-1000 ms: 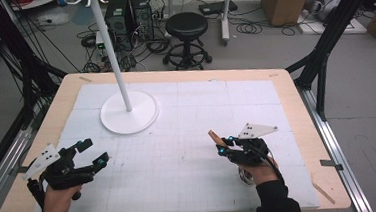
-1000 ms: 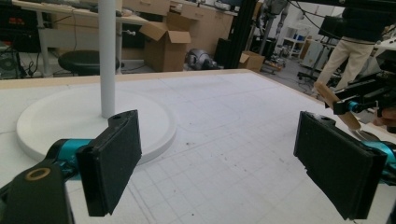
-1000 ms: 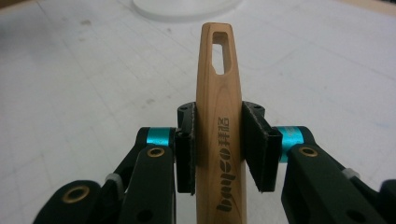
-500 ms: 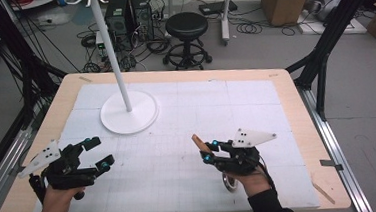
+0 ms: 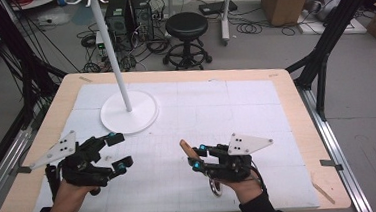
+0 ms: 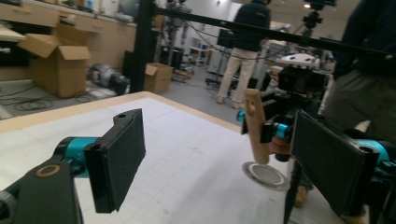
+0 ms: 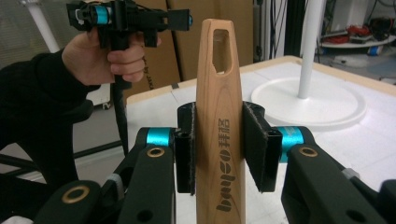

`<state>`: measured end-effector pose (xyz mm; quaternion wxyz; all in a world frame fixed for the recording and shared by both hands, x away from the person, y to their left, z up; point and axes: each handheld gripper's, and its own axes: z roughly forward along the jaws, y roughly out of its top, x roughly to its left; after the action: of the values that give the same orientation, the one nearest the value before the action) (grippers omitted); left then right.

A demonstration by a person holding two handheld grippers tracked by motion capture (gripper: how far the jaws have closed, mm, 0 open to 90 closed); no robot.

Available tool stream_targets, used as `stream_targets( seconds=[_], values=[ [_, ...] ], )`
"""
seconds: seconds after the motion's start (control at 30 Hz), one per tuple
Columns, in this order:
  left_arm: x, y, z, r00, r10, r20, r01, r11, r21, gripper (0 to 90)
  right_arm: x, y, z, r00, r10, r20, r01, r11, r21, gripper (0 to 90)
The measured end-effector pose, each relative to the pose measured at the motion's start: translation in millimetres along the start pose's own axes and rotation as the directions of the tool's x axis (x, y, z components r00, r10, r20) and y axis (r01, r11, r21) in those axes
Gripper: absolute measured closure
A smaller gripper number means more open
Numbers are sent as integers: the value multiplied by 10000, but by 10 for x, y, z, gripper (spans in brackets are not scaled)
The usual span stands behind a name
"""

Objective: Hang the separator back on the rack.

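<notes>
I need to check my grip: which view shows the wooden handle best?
The right gripper view: the wooden handle stands upright and close between the right tongs, pads pressed on both sides, its slot and lettering clear. The left gripper view shows it farther off, above a round metal end. The high view shows just its tip.

Left fingers apart, right fingers clamped

- Even, bright overhead room light; shadows on the white surface are faint.
- High view is soft and low in detail.
- Gripper views blur in their backgrounds.
</notes>
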<state>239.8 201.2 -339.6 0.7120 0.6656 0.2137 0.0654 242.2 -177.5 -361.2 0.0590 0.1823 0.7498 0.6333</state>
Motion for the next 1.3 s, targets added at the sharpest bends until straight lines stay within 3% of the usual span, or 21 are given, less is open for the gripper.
stream_targets(
  seconds=[0.2,0.33,0.57,0.83,1.0,1.13,1.3],
  values=[
    [-31,63,208,9946,-220,1014,211,9997,94,212,26,17,6,9994,12,-342,-24,9993,-367,672],
    [-79,94,339,9845,-311,1727,270,9993,264,213,65,37,38,9978,-74,-661,44,9989,-467,672],
    [-187,146,553,9696,-145,2443,17,9986,525,254,163,79,123,9916,-330,-1253,250,9976,-649,672],
    [-263,117,669,9522,-197,3050,35,9986,536,315,217,94,164,9813,-459,-1870,241,9928,-1173,672],
    [-302,85,728,9450,-248,3262,66,9984,567,360,245,87,199,9768,-463,-2090,222,9930,-1160,672],
    [-342,61,763,9339,-255,3565,102,9990,446,439,267,84,225,9715,-515,-2315,250,9929,-1160,672],
    [-346,50,790,9295,-235,3682,70,9989,460,520,273,81,231,9662,-488,-2532,177,9922,-1237,672]
  ],
)
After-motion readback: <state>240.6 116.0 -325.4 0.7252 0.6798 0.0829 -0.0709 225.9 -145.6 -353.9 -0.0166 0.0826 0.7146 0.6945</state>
